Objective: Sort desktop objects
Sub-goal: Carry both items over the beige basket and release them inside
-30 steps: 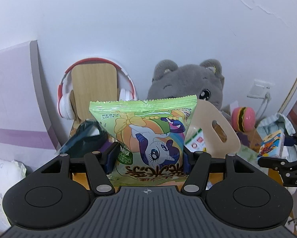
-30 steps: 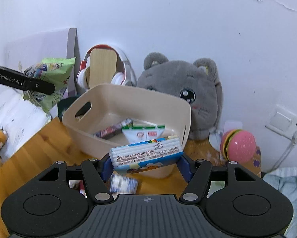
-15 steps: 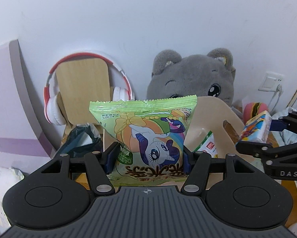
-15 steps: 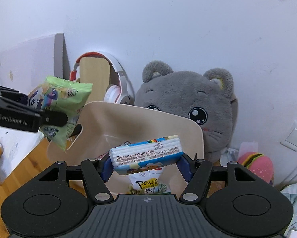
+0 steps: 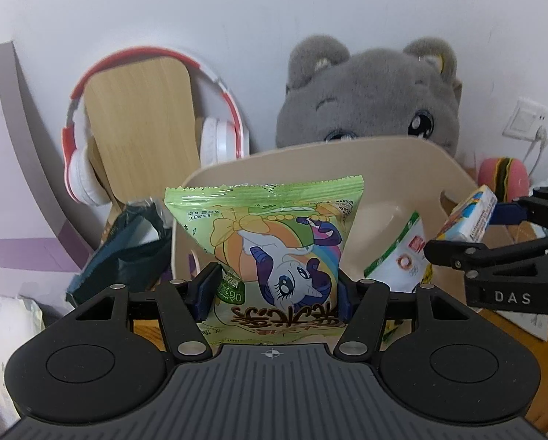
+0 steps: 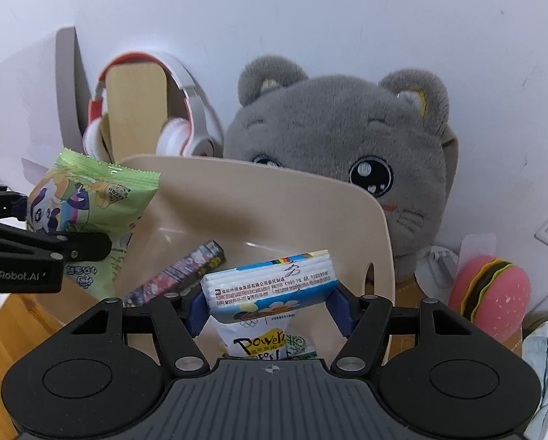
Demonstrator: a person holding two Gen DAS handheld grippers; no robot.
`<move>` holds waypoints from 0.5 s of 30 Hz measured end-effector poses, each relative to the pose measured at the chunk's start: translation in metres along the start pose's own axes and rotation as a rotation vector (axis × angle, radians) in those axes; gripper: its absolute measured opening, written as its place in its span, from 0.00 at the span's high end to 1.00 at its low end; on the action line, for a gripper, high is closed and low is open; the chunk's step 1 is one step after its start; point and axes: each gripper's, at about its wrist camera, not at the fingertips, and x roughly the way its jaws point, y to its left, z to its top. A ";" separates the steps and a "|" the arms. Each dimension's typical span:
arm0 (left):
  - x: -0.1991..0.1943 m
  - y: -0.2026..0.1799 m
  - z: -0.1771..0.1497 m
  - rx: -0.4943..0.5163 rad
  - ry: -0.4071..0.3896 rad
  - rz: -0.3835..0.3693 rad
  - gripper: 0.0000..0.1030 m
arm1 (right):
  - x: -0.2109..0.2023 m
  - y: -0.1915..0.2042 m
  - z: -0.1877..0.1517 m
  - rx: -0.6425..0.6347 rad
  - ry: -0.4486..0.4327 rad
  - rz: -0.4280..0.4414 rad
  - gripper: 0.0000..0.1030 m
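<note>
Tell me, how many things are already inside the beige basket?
2 show: a dark purple bar lying on the basket floor, and a white-and-green packet nearer the front. More may hide behind the held tissue pack.

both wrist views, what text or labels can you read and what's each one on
"DAS": right gripper, side of its body.
"GenRobot.AI": left gripper, side of its body.
"POWER": white pouch in the beige bin.
Green snack bag: large characters upside down, unread.
Tissue pack: Chinese print too small.

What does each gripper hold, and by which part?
Left gripper: green pony snack bag, lower side edges. Right gripper: blue-white tissue pack, its two short ends.
</note>
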 end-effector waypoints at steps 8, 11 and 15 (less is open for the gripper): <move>0.009 -0.011 -0.005 0.061 0.019 -0.010 0.40 | 0.022 0.001 -0.004 0.004 0.074 -0.023 0.39; 0.012 -0.014 -0.008 0.070 0.026 -0.007 0.40 | 0.025 0.002 -0.005 0.000 0.085 -0.032 0.39; 0.011 -0.015 -0.011 0.064 0.027 -0.023 0.38 | 0.024 0.002 -0.007 0.008 0.087 -0.040 0.31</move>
